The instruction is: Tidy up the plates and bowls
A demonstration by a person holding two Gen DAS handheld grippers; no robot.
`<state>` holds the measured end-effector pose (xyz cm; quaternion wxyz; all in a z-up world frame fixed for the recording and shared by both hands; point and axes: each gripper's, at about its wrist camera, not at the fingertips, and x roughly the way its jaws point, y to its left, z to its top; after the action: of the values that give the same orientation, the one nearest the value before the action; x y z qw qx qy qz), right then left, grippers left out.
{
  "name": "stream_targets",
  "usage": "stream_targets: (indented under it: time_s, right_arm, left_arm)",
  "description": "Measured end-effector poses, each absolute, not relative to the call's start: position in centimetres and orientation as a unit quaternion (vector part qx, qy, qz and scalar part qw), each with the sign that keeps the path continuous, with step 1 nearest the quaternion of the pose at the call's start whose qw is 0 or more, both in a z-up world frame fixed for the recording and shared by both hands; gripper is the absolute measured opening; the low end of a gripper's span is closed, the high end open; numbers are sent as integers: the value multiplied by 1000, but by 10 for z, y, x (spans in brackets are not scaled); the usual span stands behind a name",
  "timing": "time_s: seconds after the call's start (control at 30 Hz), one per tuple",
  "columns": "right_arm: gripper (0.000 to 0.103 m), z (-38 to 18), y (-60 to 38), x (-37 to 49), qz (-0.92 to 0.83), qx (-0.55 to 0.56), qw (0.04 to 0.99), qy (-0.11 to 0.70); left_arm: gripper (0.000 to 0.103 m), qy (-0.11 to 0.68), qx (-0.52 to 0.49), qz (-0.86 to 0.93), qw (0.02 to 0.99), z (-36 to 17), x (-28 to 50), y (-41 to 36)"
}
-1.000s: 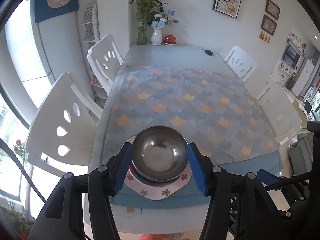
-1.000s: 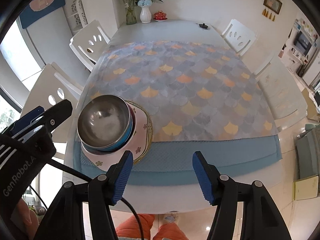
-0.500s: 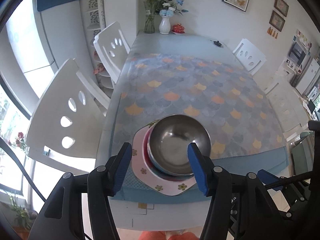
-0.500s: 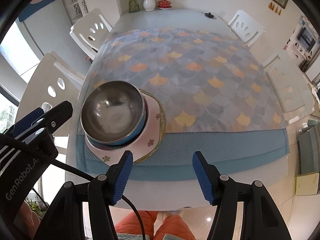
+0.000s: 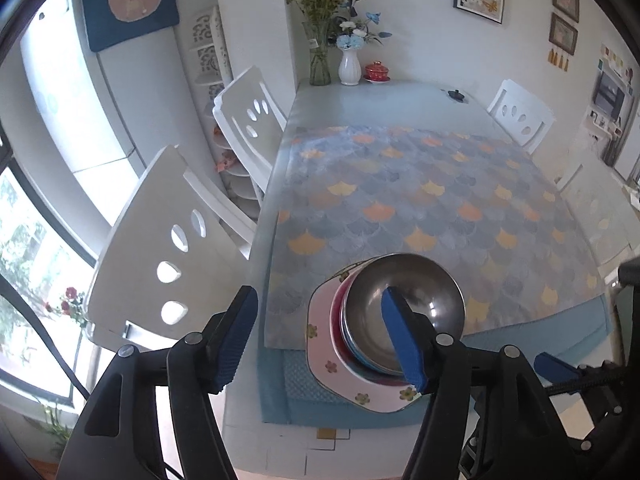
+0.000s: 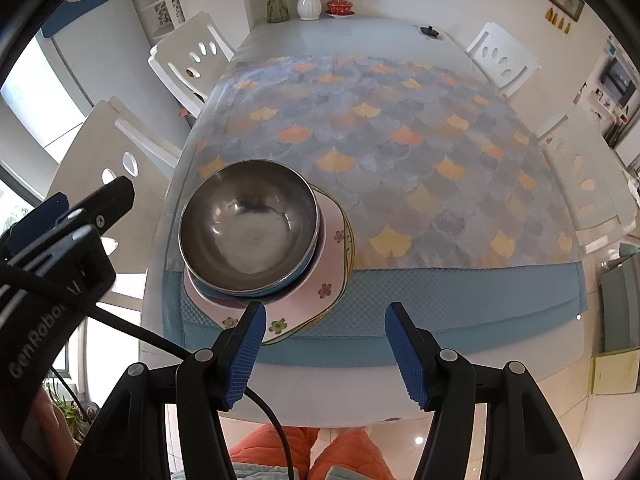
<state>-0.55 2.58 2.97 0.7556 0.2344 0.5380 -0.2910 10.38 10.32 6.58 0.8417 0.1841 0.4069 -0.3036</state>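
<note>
At the near left corner of the table point(image 6: 400, 36), the steel bowl point(image 6: 248, 232) sits nested on smaller bowls atop the flowered plate point(image 6: 316, 300), largest underneath for stability, while left gripper point(image 5: 320, 336) and right gripper point(image 6: 324, 348) both hang spread and empty, apparently finished.

We could not count the bowls nested under the steel bowl point(image 6: 250, 226); only coloured rims showed. The left gripper's right finger point(image 5: 402, 340) hid part of that bowl, and the frame's lower edge cut off both grippers' bodies.
</note>
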Motion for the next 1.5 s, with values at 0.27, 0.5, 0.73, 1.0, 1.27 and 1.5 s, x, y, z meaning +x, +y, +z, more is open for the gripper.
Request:
stream_targets:
  time_s: [0.27,0.5,0.73,1.0,1.27,1.5]
  right_arm:
    - [60,22,23,-2,-293,242,748,544]
    - [60,21,21,-1,-294,240,747,546]
    - [60,22,21,0,-292,241,746,547]
    - [60,24,25,3,-293,232,752,543]
    - [60,24,30,5,-299,225,751,545]
    - [60,25,29,3,-305,224,749,544]
  left_arm:
    - [64,374,202,-292,857,68,102,96]
    - [77,332,207,-264,882,79,101,99]
    - [77,337,211,-262,879,81,105,99]
    - [77,355,209,-264,872,78,110,100]
    - [77,355,221,-261,870,76,108,97]
    - [77,355,223,-262,869,76,107,97]
